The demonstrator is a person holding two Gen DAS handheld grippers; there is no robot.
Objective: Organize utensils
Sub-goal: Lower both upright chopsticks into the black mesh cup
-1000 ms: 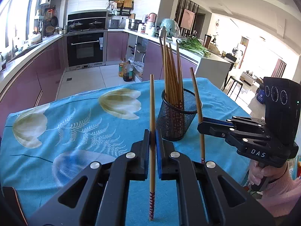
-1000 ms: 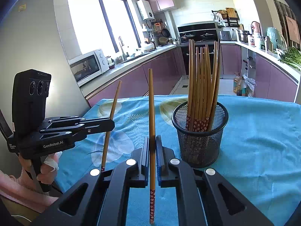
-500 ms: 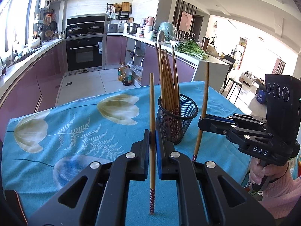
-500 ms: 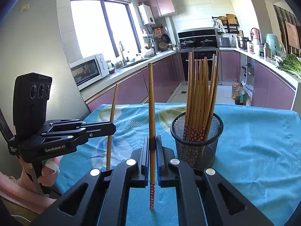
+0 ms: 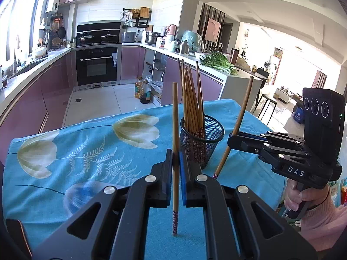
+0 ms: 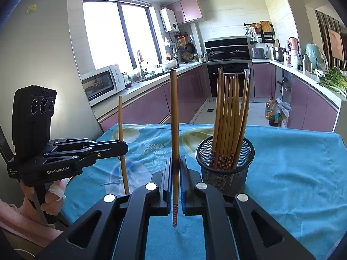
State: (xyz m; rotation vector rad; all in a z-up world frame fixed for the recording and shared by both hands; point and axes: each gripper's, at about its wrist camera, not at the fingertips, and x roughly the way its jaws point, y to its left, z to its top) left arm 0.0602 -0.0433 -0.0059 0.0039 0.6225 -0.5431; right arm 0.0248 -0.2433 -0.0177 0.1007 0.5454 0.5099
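The black mesh holder (image 5: 201,139) stands on my surface (image 5: 86,151) with a bundle of brown chopsticks (image 5: 190,99) upright in it, patterned ends down; the surface wears a blue cloth printed with pale tulips, and behind it runs a kitchen of purple cabinets with a black oven (image 5: 97,65). My left gripper (image 5: 176,179) has its fingers clamped on one chopstick (image 5: 175,130), upright, patterned tip just above the cloth; my right gripper (image 6: 176,182) likewise clamps a second chopstick (image 6: 174,117), just beside the holder.
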